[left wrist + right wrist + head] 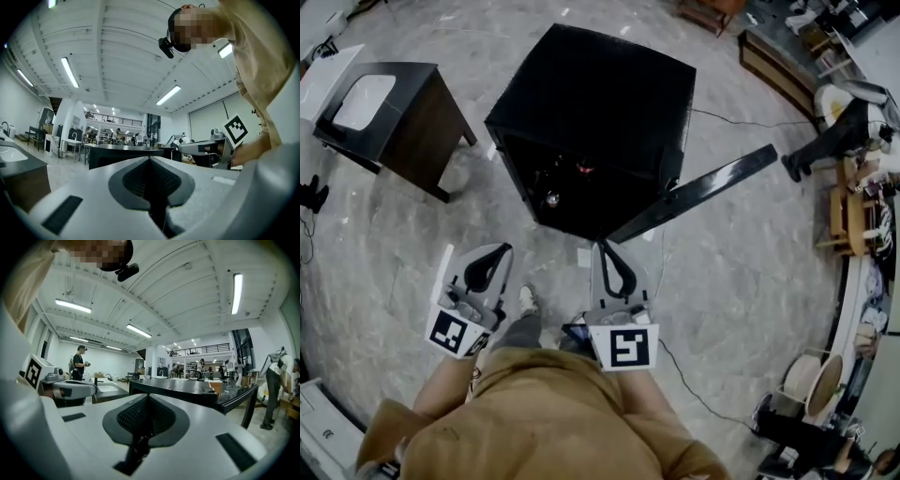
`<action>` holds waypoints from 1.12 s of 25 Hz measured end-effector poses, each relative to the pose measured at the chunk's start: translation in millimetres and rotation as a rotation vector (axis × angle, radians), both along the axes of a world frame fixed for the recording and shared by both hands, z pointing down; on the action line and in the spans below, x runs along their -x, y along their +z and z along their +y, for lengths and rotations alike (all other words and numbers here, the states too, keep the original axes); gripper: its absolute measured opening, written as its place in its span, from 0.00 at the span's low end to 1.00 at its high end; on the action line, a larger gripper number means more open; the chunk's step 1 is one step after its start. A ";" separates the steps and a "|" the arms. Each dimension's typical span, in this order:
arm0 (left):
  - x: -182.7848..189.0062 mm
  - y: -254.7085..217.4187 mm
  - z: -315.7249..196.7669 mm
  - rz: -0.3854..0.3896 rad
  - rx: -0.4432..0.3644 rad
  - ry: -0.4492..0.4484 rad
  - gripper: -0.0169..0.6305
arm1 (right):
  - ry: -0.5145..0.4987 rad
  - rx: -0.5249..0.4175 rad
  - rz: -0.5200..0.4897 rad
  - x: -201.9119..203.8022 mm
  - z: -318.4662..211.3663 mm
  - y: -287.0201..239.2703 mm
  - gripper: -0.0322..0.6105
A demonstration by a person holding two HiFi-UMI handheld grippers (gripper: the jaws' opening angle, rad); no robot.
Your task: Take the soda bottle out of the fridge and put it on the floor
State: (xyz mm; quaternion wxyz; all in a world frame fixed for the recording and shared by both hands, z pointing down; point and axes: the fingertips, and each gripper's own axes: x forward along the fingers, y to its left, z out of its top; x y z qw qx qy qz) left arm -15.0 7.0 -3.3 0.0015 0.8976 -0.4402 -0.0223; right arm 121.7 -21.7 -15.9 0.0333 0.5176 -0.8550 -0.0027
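In the head view, the soda bottle point(551, 198) sat dimly inside the open fridge point(600, 84), near its front edge, with the left gripper point(499, 251) and right gripper point(606, 248) short of it. The left gripper view showed jaws pressed together, empty; the right gripper view showed the same.

— Any word, brand or number to read here?

— None that can be read.

— And the squares on the cubes?

— Only black-and-white block patterns, not letters or digits. One is on the left cube point(450, 332), at the near end of the left tool point(505, 248). The other is on the right cube point(629, 347), behind the right tool point(602, 245).

— Anything far off?

— Too small to tell.
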 end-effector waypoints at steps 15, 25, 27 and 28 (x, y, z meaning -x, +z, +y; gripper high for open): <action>4.0 80.9 -104.3 0.100 0.000 0.059 0.03 | 0.101 0.093 0.090 28.6 -109.6 130.1 0.05; 9.7 133.4 -138.5 0.086 -0.001 0.036 0.03 | 0.130 0.100 0.088 31.7 -144.8 182.3 0.13; 9.4 137.8 -144.3 0.095 -0.009 0.032 0.03 | 0.130 0.103 0.087 32.1 -150.1 190.2 0.18; 10.1 143.5 -146.8 0.080 -0.004 0.023 0.03 | 0.130 0.099 0.091 32.3 -152.8 193.5 0.18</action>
